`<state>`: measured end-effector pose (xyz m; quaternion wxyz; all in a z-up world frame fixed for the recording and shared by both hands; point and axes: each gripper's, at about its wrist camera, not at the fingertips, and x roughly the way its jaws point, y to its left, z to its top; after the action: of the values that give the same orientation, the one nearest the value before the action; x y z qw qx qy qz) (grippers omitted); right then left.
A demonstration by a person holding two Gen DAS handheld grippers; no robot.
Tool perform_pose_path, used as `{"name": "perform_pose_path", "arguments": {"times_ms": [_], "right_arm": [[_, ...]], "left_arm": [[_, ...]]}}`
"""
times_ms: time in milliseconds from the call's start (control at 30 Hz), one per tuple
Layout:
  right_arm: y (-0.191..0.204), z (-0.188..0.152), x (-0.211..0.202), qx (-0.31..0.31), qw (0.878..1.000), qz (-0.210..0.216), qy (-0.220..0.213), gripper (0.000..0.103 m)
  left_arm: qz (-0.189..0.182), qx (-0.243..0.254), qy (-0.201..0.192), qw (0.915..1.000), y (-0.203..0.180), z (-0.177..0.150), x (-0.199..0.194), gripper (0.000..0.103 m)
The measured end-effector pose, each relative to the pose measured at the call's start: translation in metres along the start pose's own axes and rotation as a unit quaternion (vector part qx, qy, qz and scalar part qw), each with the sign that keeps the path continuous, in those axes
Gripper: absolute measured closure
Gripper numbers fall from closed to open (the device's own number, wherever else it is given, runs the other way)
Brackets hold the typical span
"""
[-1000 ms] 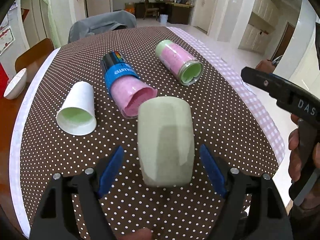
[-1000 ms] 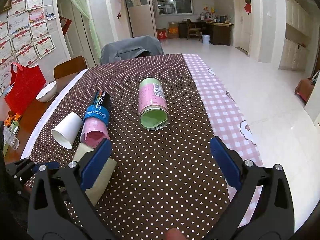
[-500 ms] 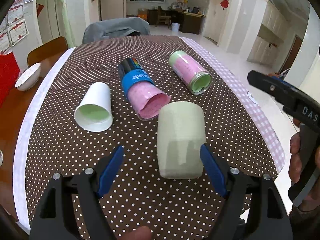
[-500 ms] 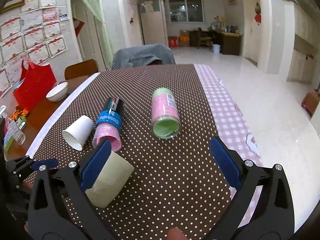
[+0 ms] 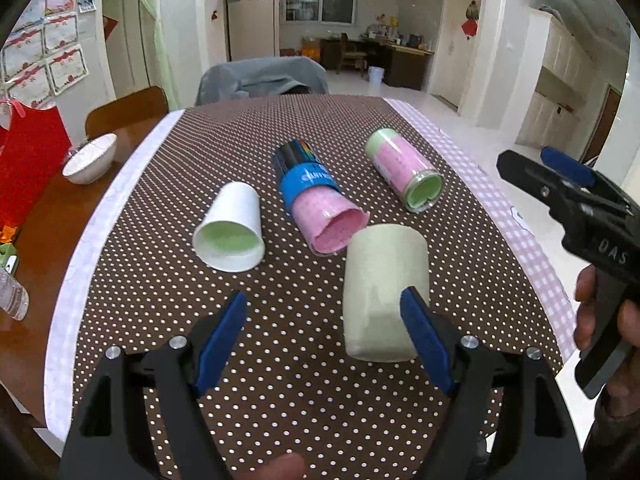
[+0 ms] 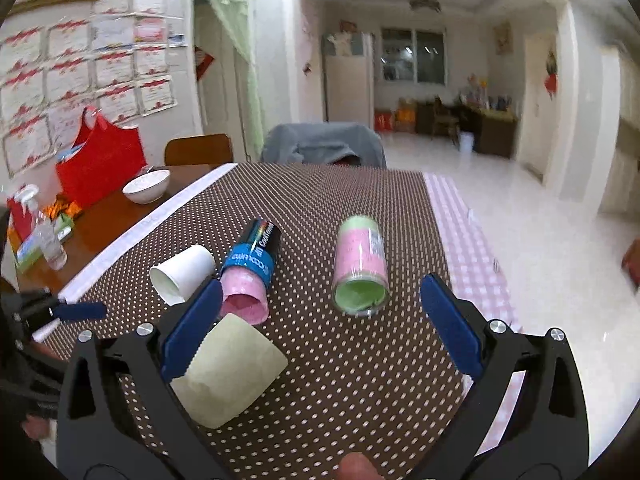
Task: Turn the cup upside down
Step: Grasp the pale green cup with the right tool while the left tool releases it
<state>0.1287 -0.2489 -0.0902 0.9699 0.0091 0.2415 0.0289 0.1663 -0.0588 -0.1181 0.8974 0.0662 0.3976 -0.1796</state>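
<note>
A pale green cup [image 5: 382, 294] stands mouth-down on the dotted brown tablecloth [image 5: 160, 300]; it also shows in the right wrist view [image 6: 228, 368]. My left gripper [image 5: 332, 340] is open and empty, and the cup sits in front of its right finger. My right gripper [image 6: 320, 328] is open and empty, with the cup by its left finger. Three more cups lie on their sides: a white one [image 5: 232, 228], a pink one with a blue band [image 5: 316, 204] and a pink-and-green one [image 5: 404, 172].
A white bowl [image 5: 90, 158], a red bag [image 5: 28, 152] and a water bottle [image 5: 12, 296] are on the wooden table at the left. Chairs stand at the table's far end. The table's right edge carries pink checked cloth [image 5: 532, 248].
Both grippers have pulled back and lifted, so more of the room shows. The pale green cup has stayed standing mouth-down and now sits toward the left gripper's right finger.
</note>
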Motion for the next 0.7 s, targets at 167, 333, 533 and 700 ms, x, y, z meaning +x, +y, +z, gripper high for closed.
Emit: {"name": "perform_pose_path", "arguments": {"times_ms": [167,333,533,700], "right_arm": [[0.005,0.005,0.003,-0.029,0.999,0.041,0.02,0.006],[0.021,0.005,0.006,-0.122,0.989,0.081,0.029,0.006],[0.041,-0.012,0.023,-0.267,0.955,0.107,0.066,0.006],[0.056,-0.037,0.04,-0.392,0.903,0.136,0.112,0.006]], "left_arm": [[0.003,-0.006,-0.007,0.9999,0.003,0.0,-0.006,0.025],[0.005,-0.011,-0.012,0.9999,0.006,-0.002,-0.01,0.025],[0.011,-0.022,-0.011,0.9996,0.014,-0.006,-0.009,0.025],[0.015,-0.032,0.0,0.9994,0.019,-0.013,-0.003,0.025]]}}
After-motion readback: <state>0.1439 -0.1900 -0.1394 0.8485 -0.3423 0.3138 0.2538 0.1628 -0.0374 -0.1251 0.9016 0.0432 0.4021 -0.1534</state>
